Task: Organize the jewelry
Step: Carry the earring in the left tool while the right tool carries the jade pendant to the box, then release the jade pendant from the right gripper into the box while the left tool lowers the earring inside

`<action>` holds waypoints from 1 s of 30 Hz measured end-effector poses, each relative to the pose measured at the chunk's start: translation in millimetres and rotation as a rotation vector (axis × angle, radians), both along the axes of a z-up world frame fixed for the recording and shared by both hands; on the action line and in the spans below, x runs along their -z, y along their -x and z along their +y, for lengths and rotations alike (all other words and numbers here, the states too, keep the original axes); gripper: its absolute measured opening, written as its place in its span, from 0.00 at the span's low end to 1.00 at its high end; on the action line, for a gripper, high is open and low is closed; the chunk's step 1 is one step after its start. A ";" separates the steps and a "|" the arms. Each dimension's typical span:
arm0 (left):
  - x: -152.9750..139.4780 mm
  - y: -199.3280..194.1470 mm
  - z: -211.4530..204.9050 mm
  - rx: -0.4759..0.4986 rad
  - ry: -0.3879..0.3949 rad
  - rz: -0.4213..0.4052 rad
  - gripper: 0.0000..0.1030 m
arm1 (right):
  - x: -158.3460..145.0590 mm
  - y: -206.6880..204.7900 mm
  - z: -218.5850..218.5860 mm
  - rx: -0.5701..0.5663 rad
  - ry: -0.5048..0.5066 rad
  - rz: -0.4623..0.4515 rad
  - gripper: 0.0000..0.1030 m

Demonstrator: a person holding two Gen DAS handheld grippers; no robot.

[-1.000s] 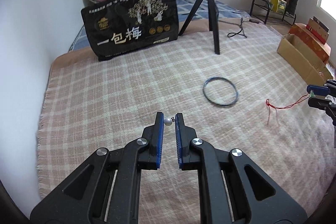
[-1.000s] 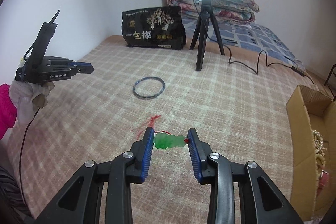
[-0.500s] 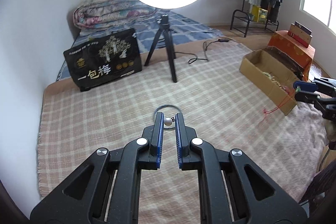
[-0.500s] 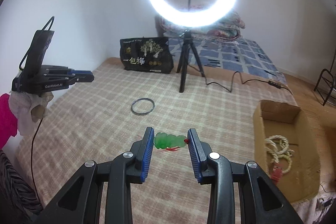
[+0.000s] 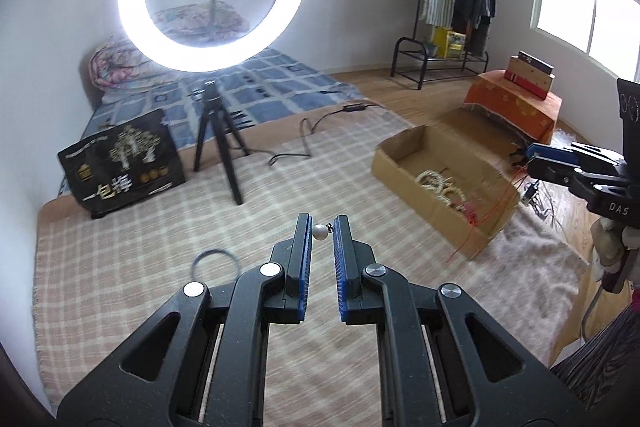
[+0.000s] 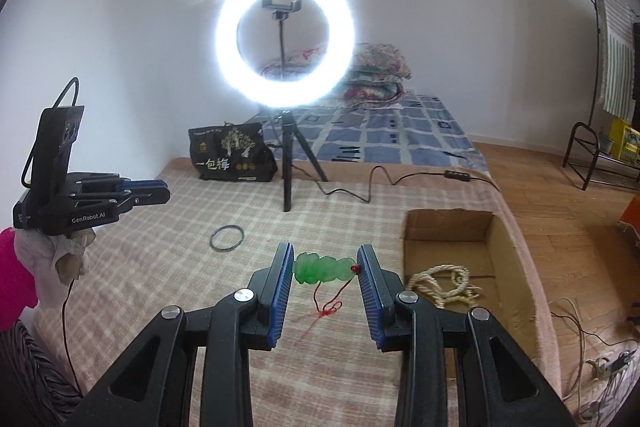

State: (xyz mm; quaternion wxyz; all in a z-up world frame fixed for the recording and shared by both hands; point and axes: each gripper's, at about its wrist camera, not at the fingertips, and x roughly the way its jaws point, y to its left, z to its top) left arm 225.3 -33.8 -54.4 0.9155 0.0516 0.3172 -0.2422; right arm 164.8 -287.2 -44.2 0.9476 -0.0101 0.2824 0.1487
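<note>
Two tools clamped: left tool (image 5: 322, 231) pinches pearl (image 5: 319, 231); right tool (image 6: 325, 264) grips green pendant (image 6: 322, 269). Casing reads "GenRobot.AI".

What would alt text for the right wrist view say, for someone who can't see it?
A black claw pinches a green jade pendant with a red cord above a checked blanket. A cardboard box holding beads sits to the right; a dark bangle and a lit ring light lie beyond.

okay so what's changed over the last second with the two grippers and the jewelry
Both grippers rose and swung toward the cardboard box: the left gripper carrying the pearl, the right gripper the green pendant, its red cord now off the blanket. Both grips unchanged; the dark bangle stayed put.
</note>
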 end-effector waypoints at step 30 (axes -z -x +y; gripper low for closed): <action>3.1 -57.5 -189.4 0.157 -0.058 -0.046 0.09 | 27.8 -24.9 -138.0 0.210 0.003 0.133 0.32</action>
